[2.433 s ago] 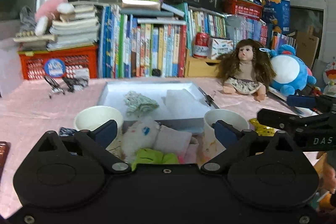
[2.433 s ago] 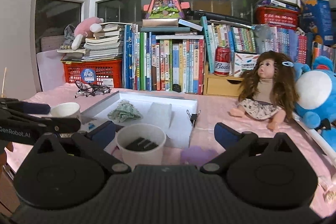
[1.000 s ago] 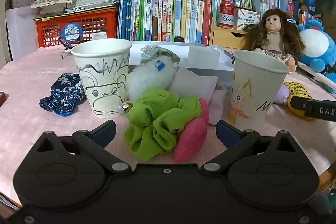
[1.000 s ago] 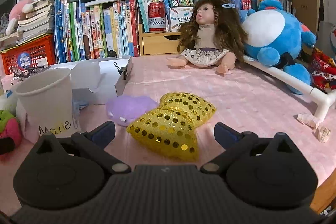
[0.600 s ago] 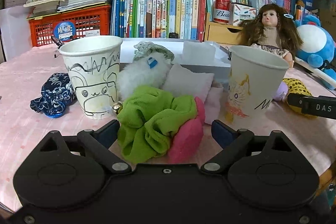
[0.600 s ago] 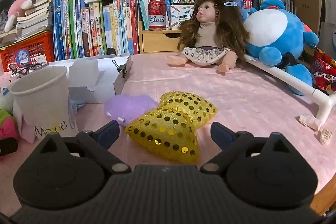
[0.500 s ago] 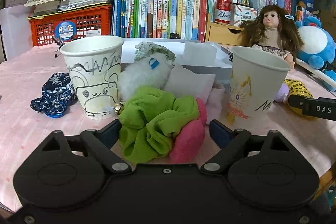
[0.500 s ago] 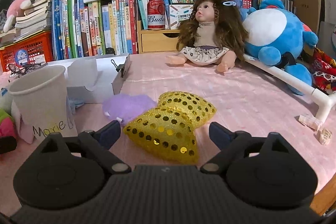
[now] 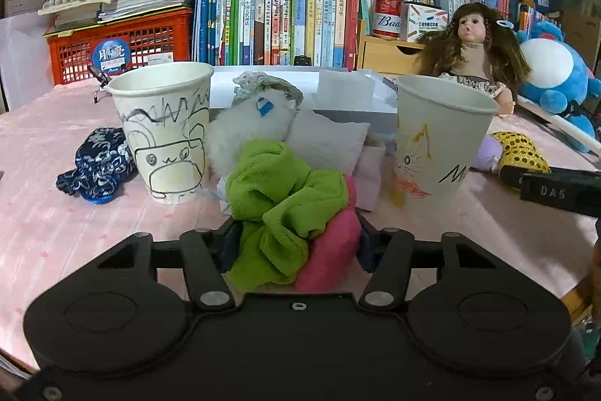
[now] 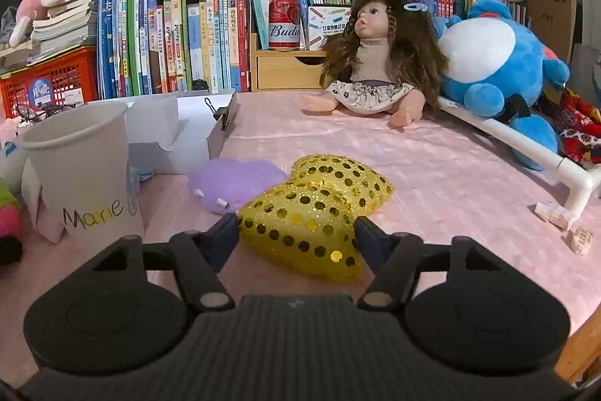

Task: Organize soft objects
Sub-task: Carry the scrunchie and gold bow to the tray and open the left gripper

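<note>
Left wrist view: the left gripper (image 9: 295,243) is closing around a crumpled green cloth (image 9: 280,202) with a pink pad (image 9: 330,247) pressed against its right side. Both are lying on the near part of the pink table (image 9: 56,224), between the two paper cups. The jaws have just been closing, and the pads are now touching the bundle on either flank, so I am reading this as a grip forming on the cloth and pad together. The cloth is looking loose and folded over itself, the pad plump. Behind them a white fluffy toy (image 9: 248,130) is leaning against a pale cushion (image 9: 330,141), and farther back a tray (image 9: 349,115) is sitting in front of the books. The left cup (image 9: 165,134) is carrying a drawn face, the right cup (image 9: 439,141) a cat sketch.

Right wrist view: the right gripper (image 10: 296,239) is closing on a gold sequin bow (image 10: 311,213) lying near on the table, its far lobe free. The jaws have just been closing and are pressing its near lobe from both sides. A purple puff (image 10: 233,181) is touching the bow on the left.

The step in hand looks like the grasp; next, each hand is probably needing to finish squeezing, then lift clear without dragging neighbours or tipping a cup
</note>
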Motion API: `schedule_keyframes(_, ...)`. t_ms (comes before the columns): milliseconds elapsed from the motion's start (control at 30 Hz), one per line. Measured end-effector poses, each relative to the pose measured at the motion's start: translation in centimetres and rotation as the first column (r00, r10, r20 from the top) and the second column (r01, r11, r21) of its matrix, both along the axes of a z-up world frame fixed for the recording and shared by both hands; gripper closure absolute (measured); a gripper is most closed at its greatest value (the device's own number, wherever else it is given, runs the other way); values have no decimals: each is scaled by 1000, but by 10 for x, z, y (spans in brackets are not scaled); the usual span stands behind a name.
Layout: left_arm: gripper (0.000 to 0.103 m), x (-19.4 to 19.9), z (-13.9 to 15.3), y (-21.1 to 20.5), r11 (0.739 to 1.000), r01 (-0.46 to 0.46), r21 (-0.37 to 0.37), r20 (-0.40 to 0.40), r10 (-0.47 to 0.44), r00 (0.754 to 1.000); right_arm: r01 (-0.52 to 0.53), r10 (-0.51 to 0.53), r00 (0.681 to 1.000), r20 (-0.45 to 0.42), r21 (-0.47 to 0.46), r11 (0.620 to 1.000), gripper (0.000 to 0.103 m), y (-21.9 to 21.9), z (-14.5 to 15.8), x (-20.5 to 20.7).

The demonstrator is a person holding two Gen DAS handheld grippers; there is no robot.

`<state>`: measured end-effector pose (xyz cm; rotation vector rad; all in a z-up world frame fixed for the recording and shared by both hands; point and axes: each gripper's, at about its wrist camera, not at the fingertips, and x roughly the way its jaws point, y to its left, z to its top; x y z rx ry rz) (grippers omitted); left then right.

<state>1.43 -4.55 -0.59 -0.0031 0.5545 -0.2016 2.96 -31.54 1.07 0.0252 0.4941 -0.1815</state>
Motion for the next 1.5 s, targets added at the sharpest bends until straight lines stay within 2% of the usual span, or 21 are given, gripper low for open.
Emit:
schedule_keyframes(133, 50, -8, 2, 3, 1000, 1, -21, -10, -1, 1000, 7, -7, 1000, 15, -22, 1000, 42, 5, -2, -7)
schedule_keyframes(300, 50, -20, 7, 7, 999, 3, -32, -8, -3, 1000, 27, -27, 999, 37, -13, 1000, 45, 4, 1, -17)
schedule_keyframes(800, 50, -39, 37, 11, 998, 37, -40, 41, -36, 999, 13, -10, 989, 148, -21, 1000, 47, 5, 31, -39)
schedule_keyframes(1000, 50, -37, 67, 21, 996, 77, -37, 50, -75, 996, -37, 39, 984, 174, -14, 999, 47, 6, 50, -33)
schedule_keyframes(1200, 50, -25, 104, 37, 992, 124, -6, 69, -123, 990, -119, 106, 975, 194, 58, 991, 48, -1, 75, -19)
schedule_keyframes(1400, 50, 2, 147, 57, 988, 151, -8, 80, -150, 985, -269, 245, 947, 208, 98, 958, 48, -4, 101, 7)
schedule_keyframes(1500, 50, 17, 166, 63, 986, 166, 15, 84, -167, 982, -318, 297, 935, 192, 86, 944, 48, -3, 111, 24)
